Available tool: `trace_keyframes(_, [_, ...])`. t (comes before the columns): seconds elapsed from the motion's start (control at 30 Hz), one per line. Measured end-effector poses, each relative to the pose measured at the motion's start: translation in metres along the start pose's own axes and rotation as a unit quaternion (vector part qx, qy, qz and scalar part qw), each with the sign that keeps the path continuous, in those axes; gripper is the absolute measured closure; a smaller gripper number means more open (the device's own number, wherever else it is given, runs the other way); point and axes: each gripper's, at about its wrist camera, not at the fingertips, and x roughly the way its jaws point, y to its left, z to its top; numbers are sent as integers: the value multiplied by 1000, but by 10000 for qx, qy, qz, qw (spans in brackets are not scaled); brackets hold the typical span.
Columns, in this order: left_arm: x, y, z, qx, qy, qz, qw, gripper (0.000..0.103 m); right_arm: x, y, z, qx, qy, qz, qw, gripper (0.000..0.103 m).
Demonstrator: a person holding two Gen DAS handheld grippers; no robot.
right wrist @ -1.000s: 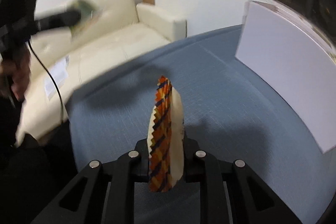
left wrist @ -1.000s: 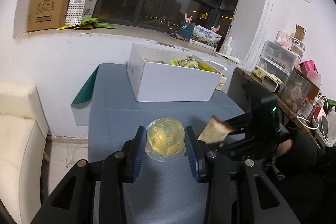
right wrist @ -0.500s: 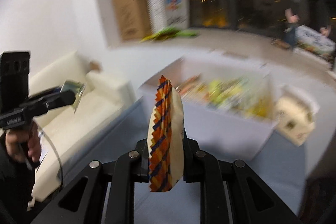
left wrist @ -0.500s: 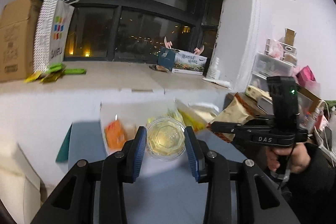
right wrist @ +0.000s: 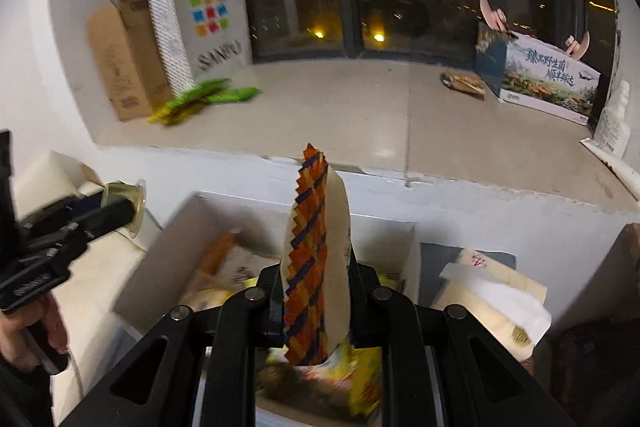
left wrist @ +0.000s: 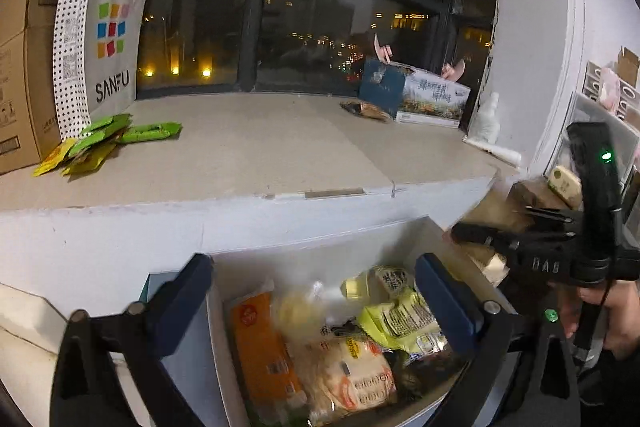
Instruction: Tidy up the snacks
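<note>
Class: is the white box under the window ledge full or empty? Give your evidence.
Nearly full: the white box has an orange packet, a yellow-green packet and other snack packs piled inside.

A: Home, living room I'd say. Cream sofa (right wrist: 60, 179) beside the table, big night window (left wrist: 304, 7) over a deep sill (left wrist: 248, 143).

B: Agreed. Shopping bag (left wrist: 98, 43) and cardboard box (left wrist: 24, 67) on the sill, clear plastic storage drawers (left wrist: 600, 131) at the right.

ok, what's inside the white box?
White box holds loose snack packs: an orange packet, a pale bag, yellow-green packets. Whatever lies beneath them, and the box floor, is covered.
</note>
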Motion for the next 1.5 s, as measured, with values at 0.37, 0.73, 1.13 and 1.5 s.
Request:
trace_keyframes(0.37, [-30,-11,-22,235,-221,558,9979,0,7,-8,-12,137,-112,-280,9995,0])
trace_keyframes(0.73, [-147,-55,-82,253,-940,827,9918,0,-95,35,-64,-505,-1022,-533,9920,0])
trace_keyframes(1.13, [-225,-92,-168,46,-388,777,9962,0,-183,62,-174,29,-1087,-350,9935,0])
trace_keyframes(1.5, [-230,-107,-193,-15,-180,720,9972,0,-218,75,-233,139,-988,-412,9942,0])
